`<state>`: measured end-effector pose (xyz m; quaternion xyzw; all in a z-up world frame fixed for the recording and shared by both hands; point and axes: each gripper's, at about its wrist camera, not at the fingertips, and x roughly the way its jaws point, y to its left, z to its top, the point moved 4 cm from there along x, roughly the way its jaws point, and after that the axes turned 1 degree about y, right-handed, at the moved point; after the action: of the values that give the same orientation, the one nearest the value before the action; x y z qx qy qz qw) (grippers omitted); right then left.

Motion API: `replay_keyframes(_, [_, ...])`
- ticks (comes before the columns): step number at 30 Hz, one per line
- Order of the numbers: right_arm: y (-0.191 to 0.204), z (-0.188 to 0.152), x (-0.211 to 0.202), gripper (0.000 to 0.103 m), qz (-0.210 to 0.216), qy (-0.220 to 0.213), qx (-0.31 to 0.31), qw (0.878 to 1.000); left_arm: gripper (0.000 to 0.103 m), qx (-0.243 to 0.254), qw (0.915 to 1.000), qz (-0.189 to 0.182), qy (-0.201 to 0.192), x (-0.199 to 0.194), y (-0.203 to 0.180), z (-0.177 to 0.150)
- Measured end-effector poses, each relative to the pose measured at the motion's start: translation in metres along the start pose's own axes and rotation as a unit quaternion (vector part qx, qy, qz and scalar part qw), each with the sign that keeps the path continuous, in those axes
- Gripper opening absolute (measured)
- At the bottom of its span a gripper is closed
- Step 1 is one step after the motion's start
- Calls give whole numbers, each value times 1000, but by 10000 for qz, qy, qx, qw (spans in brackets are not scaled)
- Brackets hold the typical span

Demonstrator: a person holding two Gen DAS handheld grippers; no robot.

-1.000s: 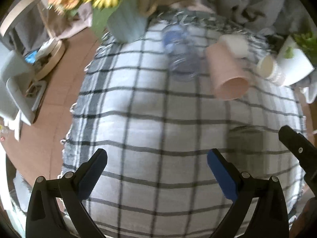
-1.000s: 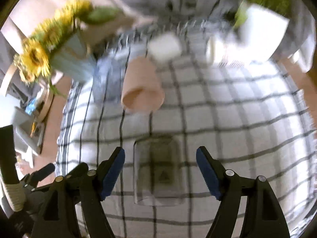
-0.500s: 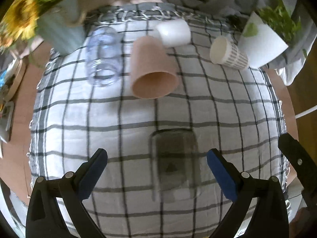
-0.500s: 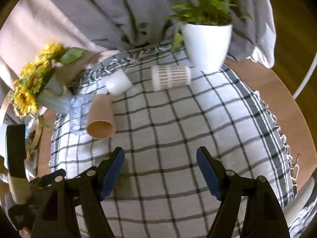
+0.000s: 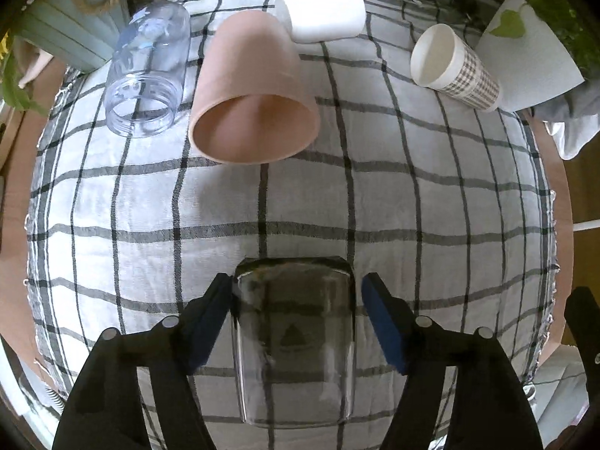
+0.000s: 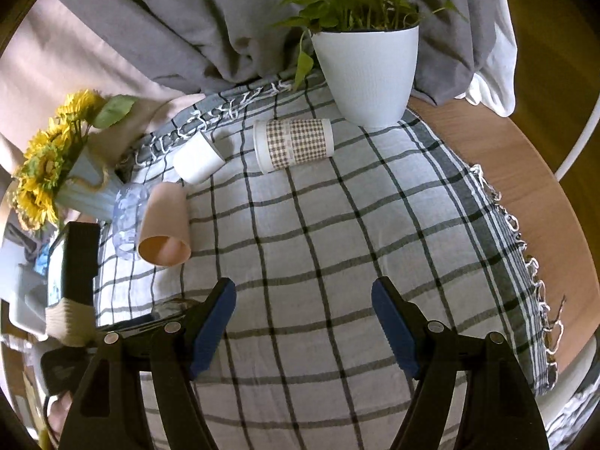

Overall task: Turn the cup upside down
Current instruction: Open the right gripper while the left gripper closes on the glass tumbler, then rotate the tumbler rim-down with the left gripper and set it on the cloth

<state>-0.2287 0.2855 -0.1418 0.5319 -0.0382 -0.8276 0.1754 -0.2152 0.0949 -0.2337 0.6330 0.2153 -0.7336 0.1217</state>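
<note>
A clear glass cup (image 5: pixel 293 341) lies on its side on the checked cloth (image 5: pixel 412 195), between the fingers of my left gripper (image 5: pixel 294 322). The left gripper is open; its left pad is at the glass, the right pad stands a little apart. In the right wrist view only the cup's edge (image 6: pixel 172 305) shows, behind my left fingertip. My right gripper (image 6: pixel 303 326) is open and empty over bare cloth, to the right of the cup.
A pink cup (image 5: pixel 255 90), a clear plastic jar (image 5: pixel 148 71), a white cup (image 5: pixel 320 9) and a checked paper cup (image 5: pixel 455 67) lie on their sides at the back. A white plant pot (image 6: pixel 365 71) and a sunflower vase (image 6: pixel 75 187) stand at the back edge.
My left gripper has moved forward and down so the glass cup now sits between its fingers. My right gripper has swung right, away from the cup.
</note>
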Motion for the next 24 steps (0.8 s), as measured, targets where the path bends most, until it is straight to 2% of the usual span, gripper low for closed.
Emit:
replay_keyframes(4, [0,1,2,75,33,23,-23,10000,66,-98,9999,-92,-45,-6,2,-1])
replay_keyframes(14, [6,7,-12,75,146,-182,-111,9997,66,59,9962,-281,-827,-45,-2,-9])
replay_keyframes(17, [6,7,-15,75,110,-250,-132,9995,66,170,9951,-270,-933,-48,-4,-6])
replay_keyframes(24, [6,1,-17,75,-13,-279,-218,9994,65,392,9914,-265,-1218,-58,-9,-33])
